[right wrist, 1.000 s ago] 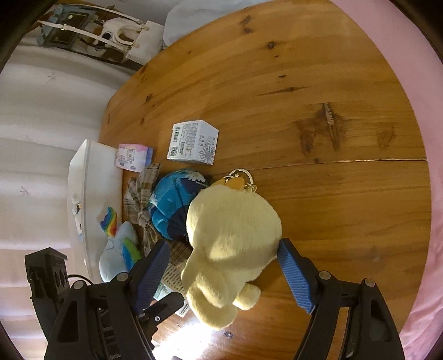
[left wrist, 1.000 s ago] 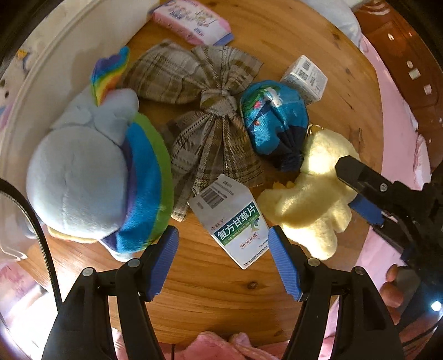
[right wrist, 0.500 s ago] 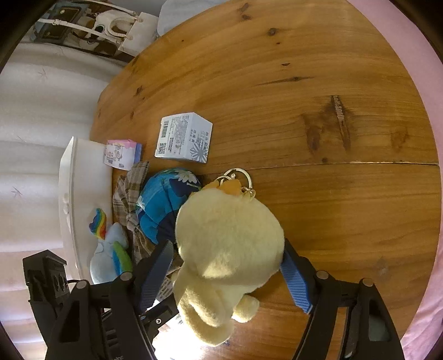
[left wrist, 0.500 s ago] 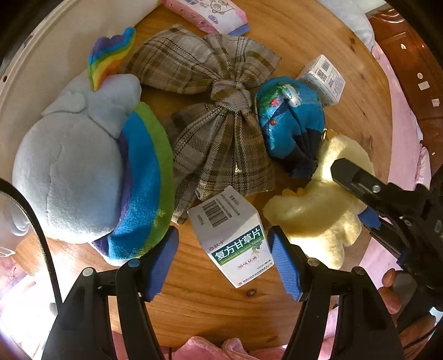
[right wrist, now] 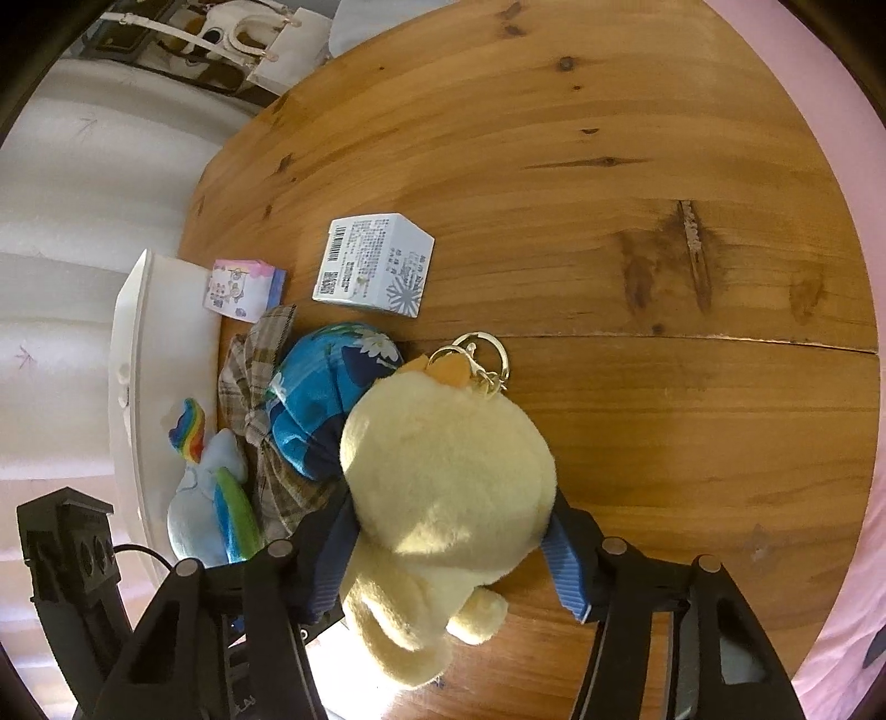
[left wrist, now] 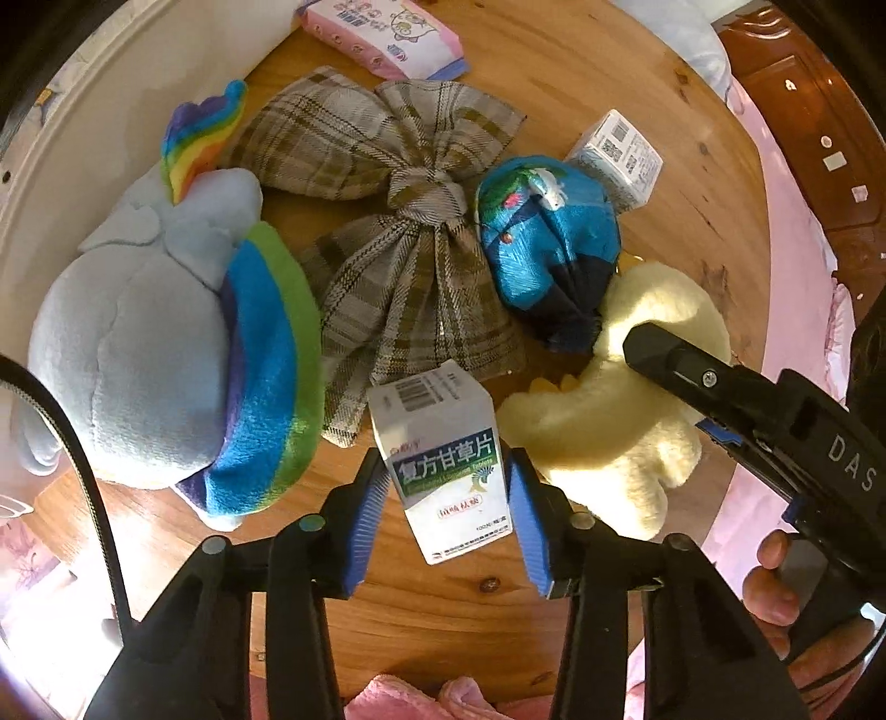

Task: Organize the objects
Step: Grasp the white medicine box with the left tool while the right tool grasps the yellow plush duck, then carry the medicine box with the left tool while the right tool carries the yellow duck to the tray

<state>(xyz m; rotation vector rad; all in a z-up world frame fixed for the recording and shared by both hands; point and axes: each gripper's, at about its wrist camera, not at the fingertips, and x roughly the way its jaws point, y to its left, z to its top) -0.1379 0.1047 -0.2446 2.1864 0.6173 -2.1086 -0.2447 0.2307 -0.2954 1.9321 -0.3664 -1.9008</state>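
Note:
A white medicine box (left wrist: 443, 437) with a green label stands tilted between the blue pads of my left gripper (left wrist: 447, 471). Its jaws are closing and both pads touch the box's sides. A yellow plush chick (right wrist: 443, 471) with a gold key ring sits between the pads of my right gripper (right wrist: 448, 515). Those jaws are closing too and squeeze its round body. In the left wrist view the chick (left wrist: 626, 421) lies right of the box, with the right gripper (left wrist: 720, 382) reaching over it.
On the round wooden table (right wrist: 609, 138) lie a blue rainbow plush (left wrist: 166, 343), a plaid bow (left wrist: 398, 221), a blue pouch (left wrist: 542, 238), a small white box (left wrist: 620, 155) and a pink tissue pack (left wrist: 387, 33). A white tray rim (right wrist: 127, 360) borders the left. A hand (left wrist: 769, 581) holds the right gripper.
Both grippers have narrowed: the left pads came in against the medicine box, which now stands more upright, and the right pads came in against the chick.

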